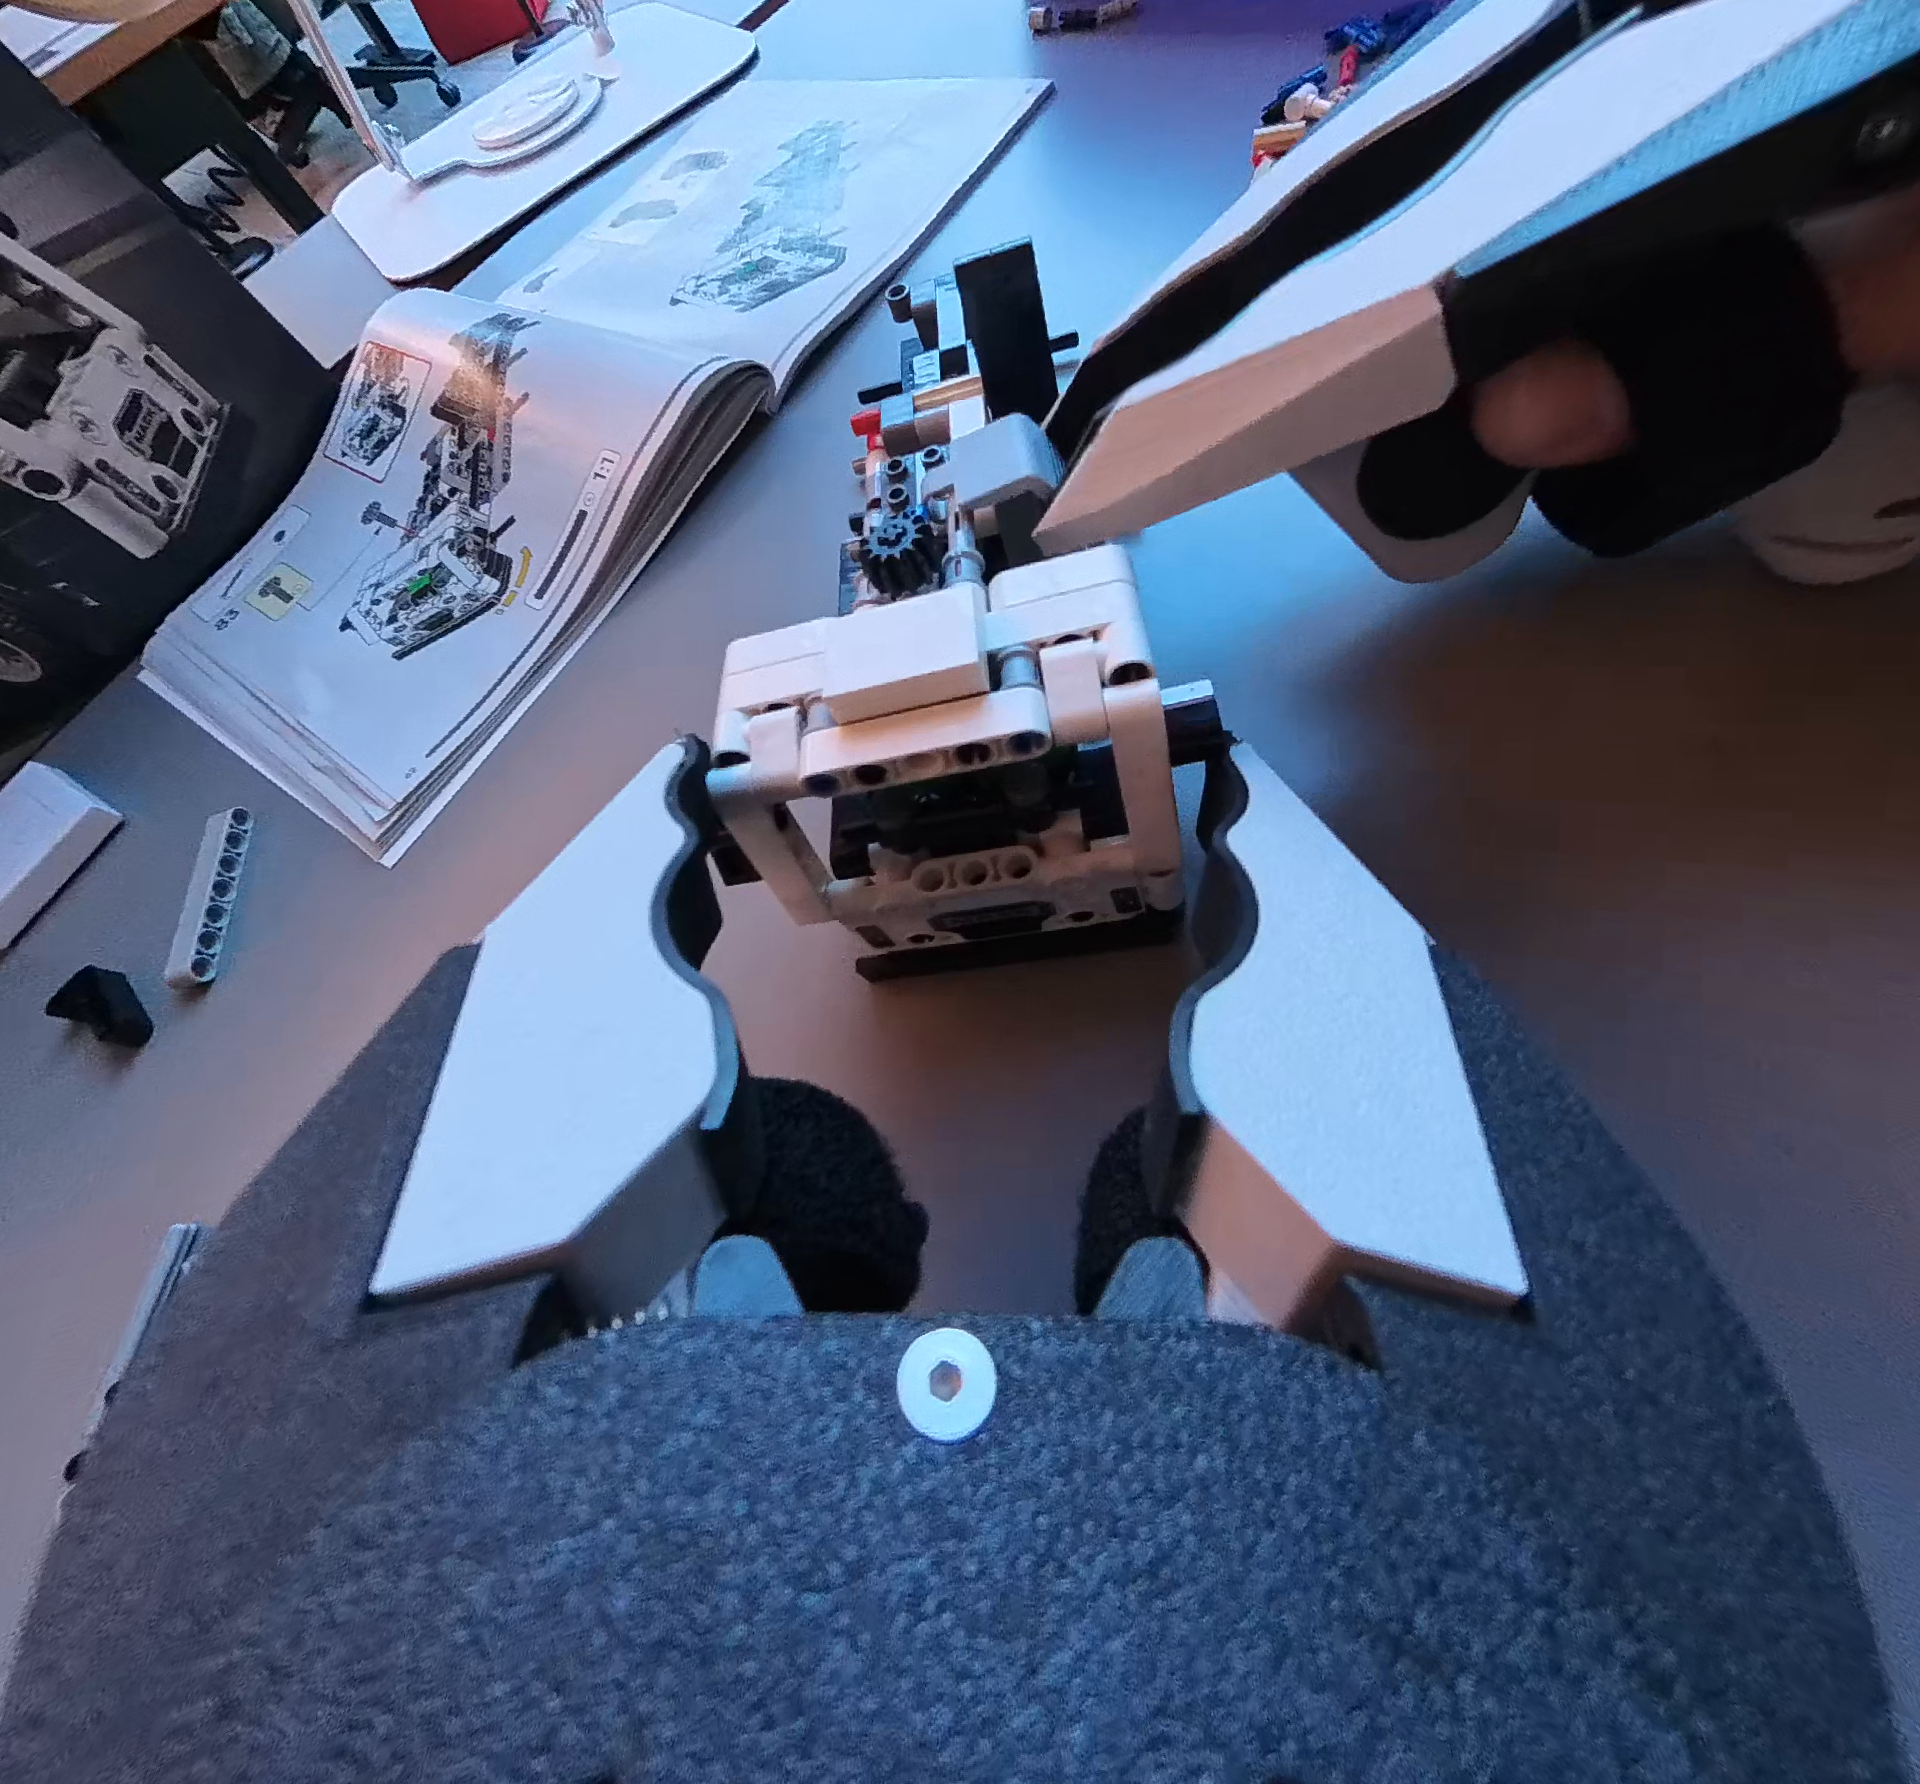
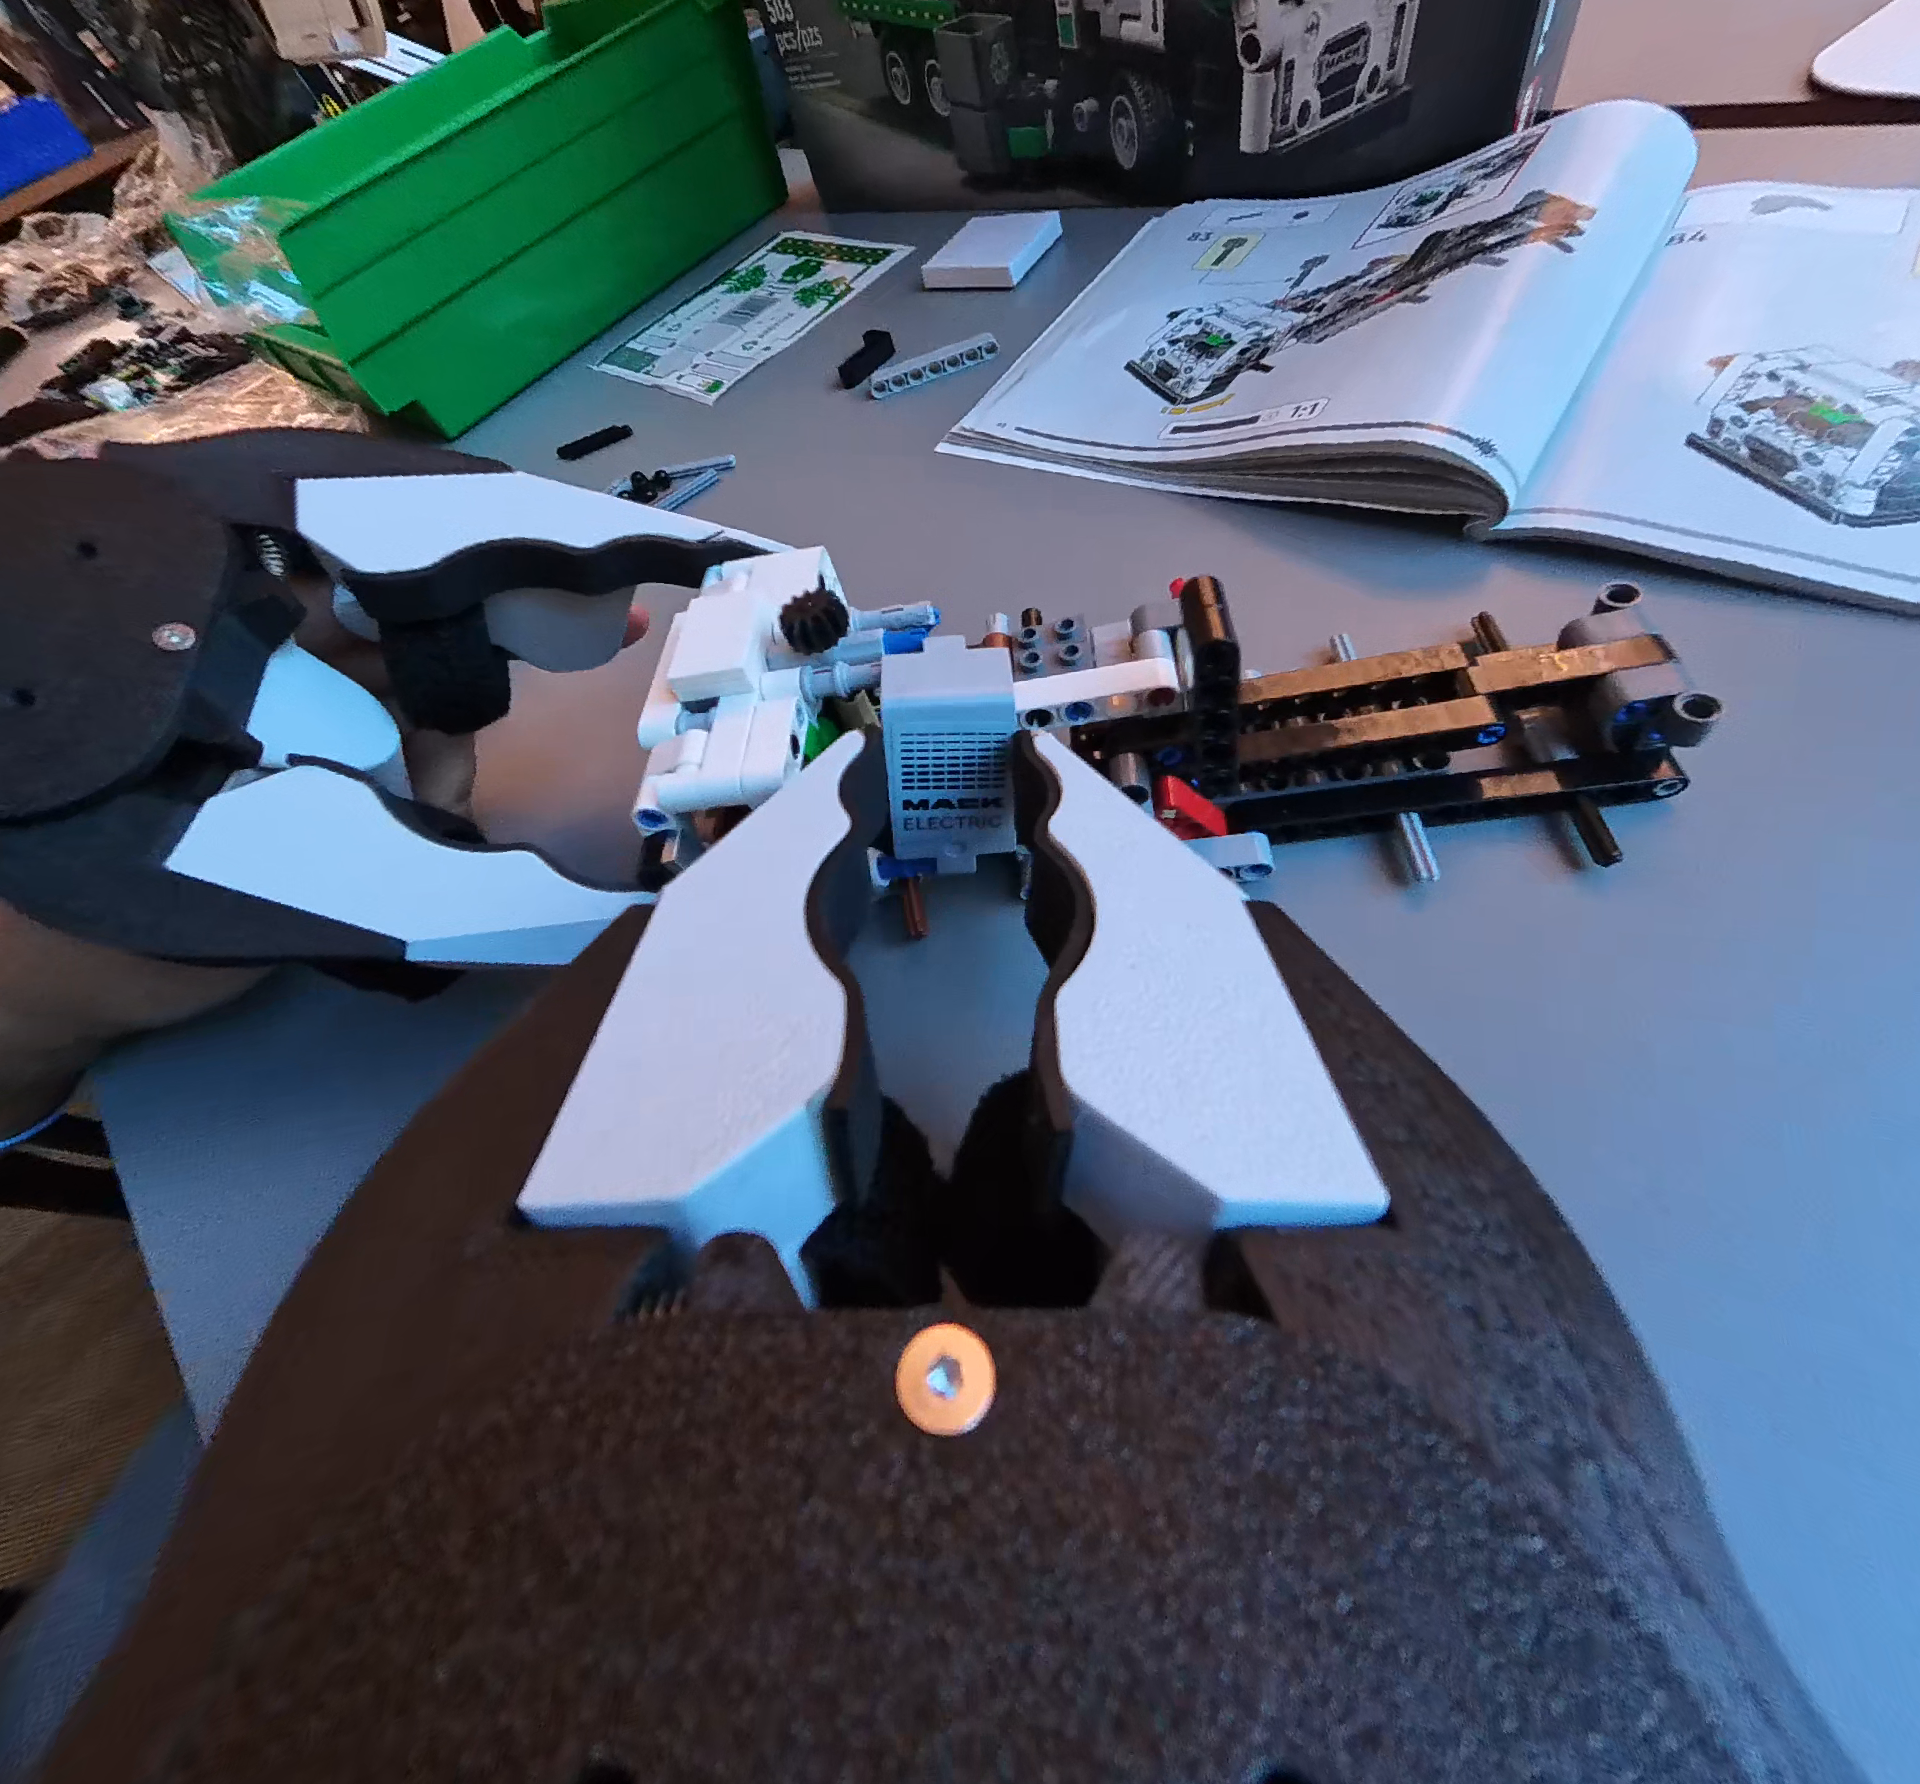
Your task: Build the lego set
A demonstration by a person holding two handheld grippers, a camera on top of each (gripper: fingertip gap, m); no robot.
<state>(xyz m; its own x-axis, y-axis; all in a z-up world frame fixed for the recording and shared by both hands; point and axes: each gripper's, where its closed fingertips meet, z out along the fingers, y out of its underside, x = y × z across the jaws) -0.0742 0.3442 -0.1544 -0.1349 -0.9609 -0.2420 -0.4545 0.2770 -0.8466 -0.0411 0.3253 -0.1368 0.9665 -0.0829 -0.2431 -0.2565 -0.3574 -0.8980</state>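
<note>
Left gripper (image 1: 956, 778) clamps the white cab end of the lego truck (image 1: 956, 747) on the table (image 1: 1507, 903). Right gripper (image 2: 940, 778) pinches the grey block (image 2: 948, 737) mid-chassis. Manual (image 2: 1455, 342) lies open beyond, green bin (image 2: 499, 207) and box (image 2: 1143, 9) further back.

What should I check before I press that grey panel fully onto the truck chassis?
1. Left gripper braces the white cab end: ok, fingers on both sides of it.
2. Right gripper holds the grey panel: ok, fingers on both its sides.
3. Panel seated on its pins: cannot tell, the joint is hidden.
4. Chassis flat on the table: ok.
5. Black gear clear of the fingers: ok.
6. Instruction booklet open for reference: ok.
</note>
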